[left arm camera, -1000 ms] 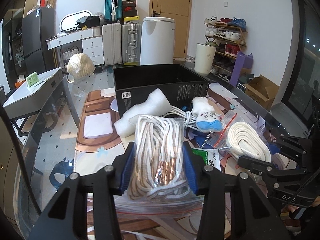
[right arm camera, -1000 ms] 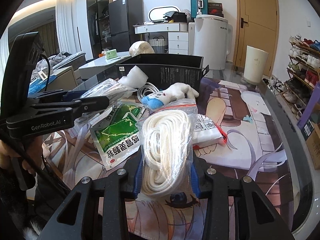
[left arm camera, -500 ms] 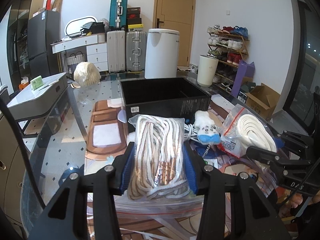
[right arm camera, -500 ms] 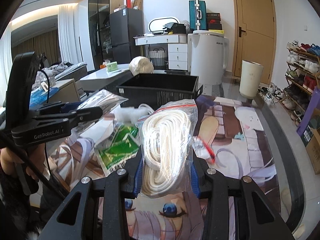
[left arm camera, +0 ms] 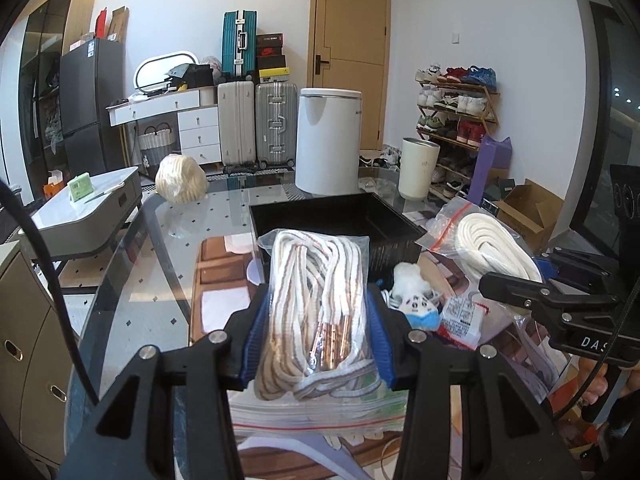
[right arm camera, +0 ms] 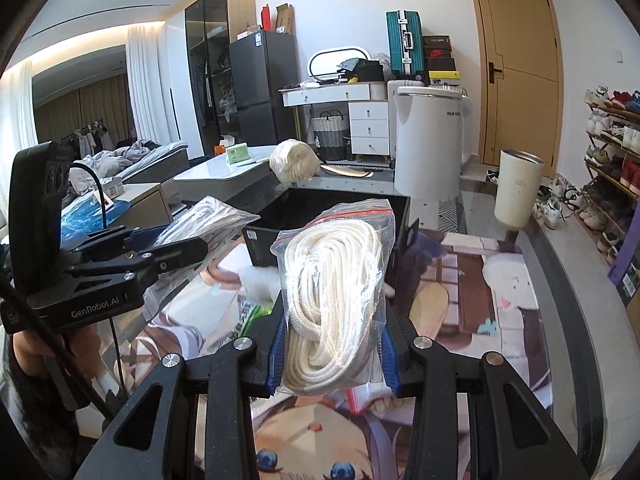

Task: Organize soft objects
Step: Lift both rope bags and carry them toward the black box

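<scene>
Halfway at best, I'd say, judging by how much soft stuff is not yet put away. Both hands have a bag in the air. The left tongs (left arm camera: 316,344) are clamped on a zip bag of striped cord (left arm camera: 316,312), the blue pads pressing into its sides so the bag bulges up between them. The right tongs (right arm camera: 334,354) are closed tight on a zip bag of white rope (right arm camera: 336,304), which stands upright in the grip with its red-striped seal at the top.

The black box (left arm camera: 340,216) on the glass bench (left arm camera: 172,240) looks like the place these go. From the left view what shows of its inside is dark and bare, so nothing seems packed yet, though the near corner is hidden behind the striped cord. Both bags hang in front of the box, on the near side of its wall and above the bench, neither over the opening yet.

Left on the bench: a small plush toy (left arm camera: 414,304) with a blue bottom just beside the box, a white cable under it, a printed packet (left arm camera: 460,320) beside that, and more flat zip bags (left arm camera: 320,416) lying under the left tongs. A wrapped pale bundle (left arm camera: 180,178) sits well apart at the far edge of the glass. So the two bags still need carrying forward and dropping in, then the loose items after them.
</scene>
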Tool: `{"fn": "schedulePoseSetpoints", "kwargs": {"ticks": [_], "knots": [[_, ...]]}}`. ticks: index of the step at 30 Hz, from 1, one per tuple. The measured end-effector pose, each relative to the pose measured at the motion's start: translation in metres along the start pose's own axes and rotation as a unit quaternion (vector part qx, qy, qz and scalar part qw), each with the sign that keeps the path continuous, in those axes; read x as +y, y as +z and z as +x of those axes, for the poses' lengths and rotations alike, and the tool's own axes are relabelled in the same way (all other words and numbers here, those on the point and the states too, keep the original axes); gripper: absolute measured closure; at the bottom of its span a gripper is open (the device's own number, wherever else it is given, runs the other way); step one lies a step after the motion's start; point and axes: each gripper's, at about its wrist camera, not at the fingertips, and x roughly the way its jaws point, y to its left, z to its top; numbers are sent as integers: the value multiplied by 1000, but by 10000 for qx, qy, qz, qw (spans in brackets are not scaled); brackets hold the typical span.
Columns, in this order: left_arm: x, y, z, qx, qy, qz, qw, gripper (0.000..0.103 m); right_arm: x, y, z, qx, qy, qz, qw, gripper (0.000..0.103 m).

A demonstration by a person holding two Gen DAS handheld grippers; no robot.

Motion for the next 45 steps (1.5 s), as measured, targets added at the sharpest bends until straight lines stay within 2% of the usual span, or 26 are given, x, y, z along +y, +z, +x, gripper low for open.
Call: {"fn": "schedulePoseSetpoints", "kwargs": {"ticks": [12,21,29,45], "knots": [[5,20,7,-105,129,-169,9997,58,-13,37,0,-318,-32,0,9995,64],[9,37,17,-159,382,-128,9991,58,-24,57,7,-403,-1,21,9992,64],[13,46,37,26,789,-70,9969,58,-27,67,19,-335,8,-55,9994,64],[18,55,70,227,869,-51,9959,58,-26,78,48,-27,37,-255,9997,64]]}}
